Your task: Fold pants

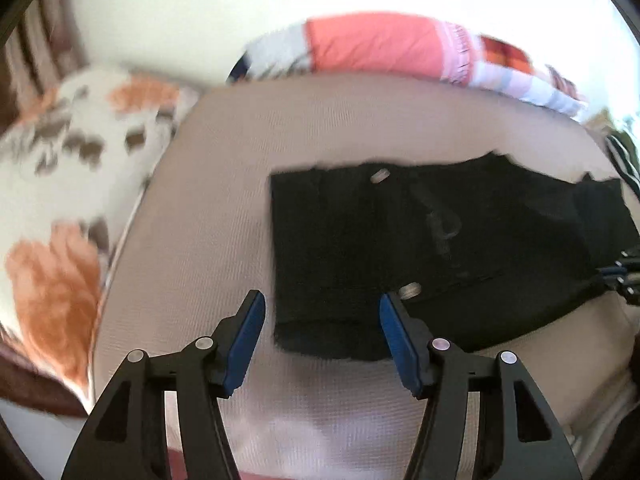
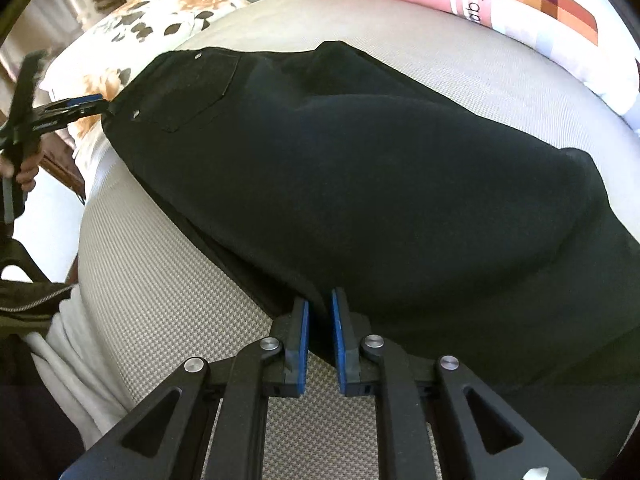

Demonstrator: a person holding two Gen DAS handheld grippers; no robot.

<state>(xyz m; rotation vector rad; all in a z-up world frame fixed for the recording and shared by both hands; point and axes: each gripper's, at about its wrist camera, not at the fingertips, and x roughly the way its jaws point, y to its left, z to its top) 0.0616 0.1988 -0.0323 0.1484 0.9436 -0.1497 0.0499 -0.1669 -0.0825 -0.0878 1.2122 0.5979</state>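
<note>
Black pants lie flat on a beige textured cushion, waistband end toward my left gripper. My left gripper is open, its blue pads either side of the waistband's near corner, by a silver button. In the right wrist view the pants stretch away, back pocket at the far end. My right gripper is shut on the near edge of the pants. The left gripper shows there at the waistband; the right gripper shows at the left wrist view's right edge.
A floral pillow lies left of the cushion. A pink and patterned pillow lies behind it, also in the right wrist view. A dark zipped garment and white cloth hang at the cushion's left edge.
</note>
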